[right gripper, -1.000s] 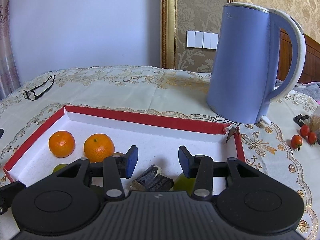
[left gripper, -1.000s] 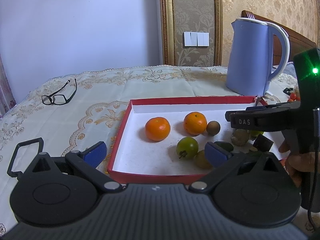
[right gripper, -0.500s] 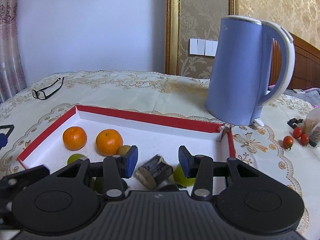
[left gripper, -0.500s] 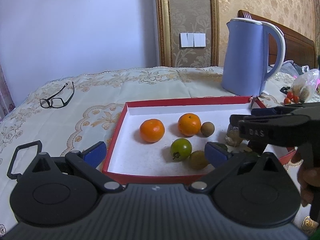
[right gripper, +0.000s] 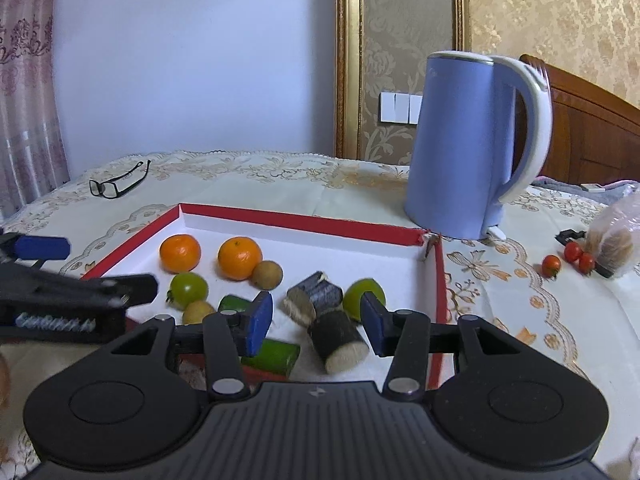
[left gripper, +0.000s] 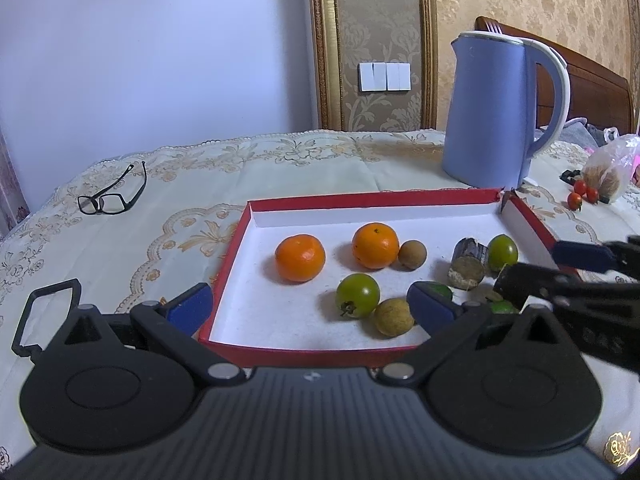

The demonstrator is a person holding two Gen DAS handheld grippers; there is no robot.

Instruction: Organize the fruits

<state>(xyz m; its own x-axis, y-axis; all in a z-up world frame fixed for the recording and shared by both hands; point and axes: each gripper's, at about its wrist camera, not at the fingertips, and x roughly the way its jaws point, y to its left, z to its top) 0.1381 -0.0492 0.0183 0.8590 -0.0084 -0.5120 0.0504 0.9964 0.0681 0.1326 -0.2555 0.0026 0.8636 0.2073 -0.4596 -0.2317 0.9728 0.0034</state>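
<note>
Fruit sits gathered in the red tray (right gripper: 304,222), where a sugarcane chunk (right gripper: 338,340) lies loose between the right claw (right gripper: 316,322), jaws just easing apart, probably freshly dropped, while the left claw (left gripper: 310,306) hangs wide, empty.

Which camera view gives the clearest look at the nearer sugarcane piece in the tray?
The right wrist view: the nearer sugarcane piece lies whole between the open right gripper pads. In the left wrist view it is almost wholly hidden behind gripper parts.
</note>
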